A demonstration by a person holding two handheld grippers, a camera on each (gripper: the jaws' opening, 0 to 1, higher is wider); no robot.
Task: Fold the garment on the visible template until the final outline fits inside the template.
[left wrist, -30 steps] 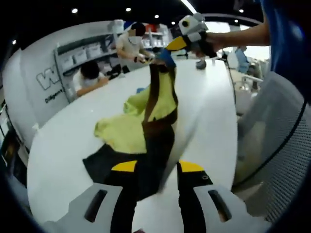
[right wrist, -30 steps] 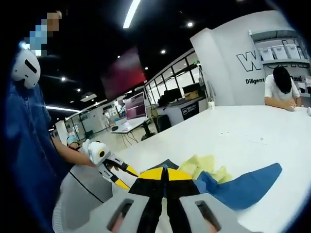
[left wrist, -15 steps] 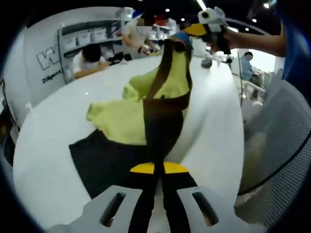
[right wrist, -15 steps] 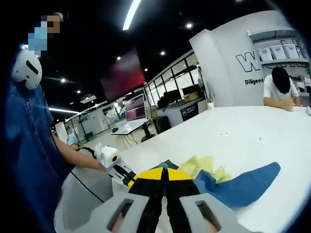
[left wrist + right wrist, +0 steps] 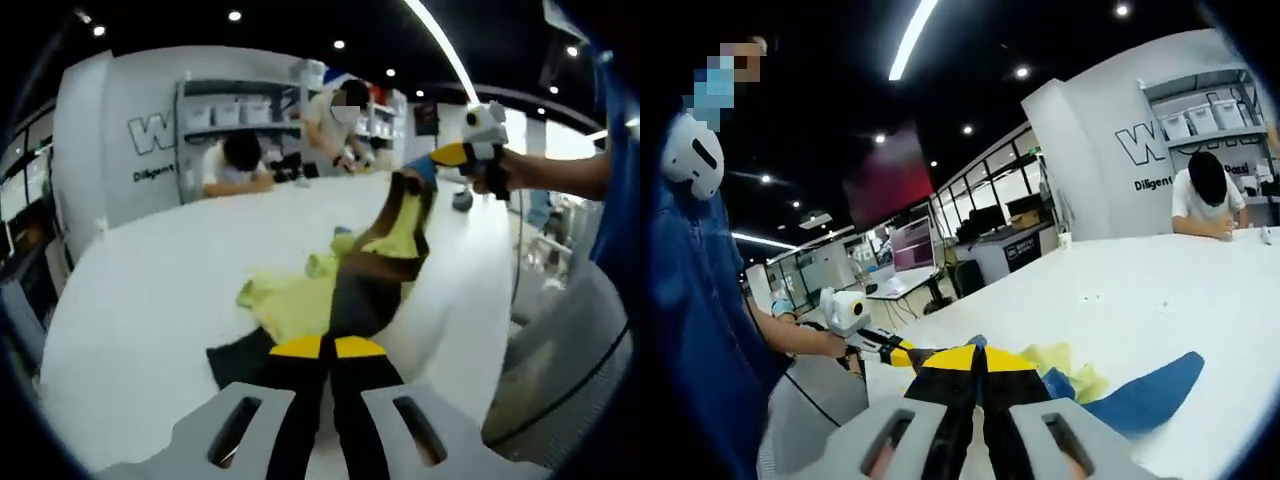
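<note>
Holding the garment [image 5: 370, 270] stretched between my two hands, I have my left hand-held gripper [image 5: 320, 347] clenched on its dark near end, the yellow-tipped jaws pressed together over the cloth. In the left gripper view the piece is black, brown and yellow-green; part of it lies crumpled on the white bench [image 5: 150, 290], and a band of it rises off the surface toward my right hand-held gripper [image 5: 447, 156], which grasps the far end up in the air. My hand [image 5: 500, 175] is wrapped around that tool's handle.

In the right gripper view the right hand-held gripper [image 5: 978, 356] has its jaws closed on the fabric, and past them the garment [image 5: 1140, 395] shows a blue sleeve-like strip and a yellow-green patch resting on the bench [image 5: 1160, 300]. My left hand-held gripper [image 5: 895, 352] comes in from the left there, next to my blue sleeve [image 5: 700, 330].

At the far edge of the bench a person in a white shirt [image 5: 232, 165] leans over the surface, and another [image 5: 335, 115] stands just beside. Shelves with boxes [image 5: 240, 105] line the wall behind them.
</note>
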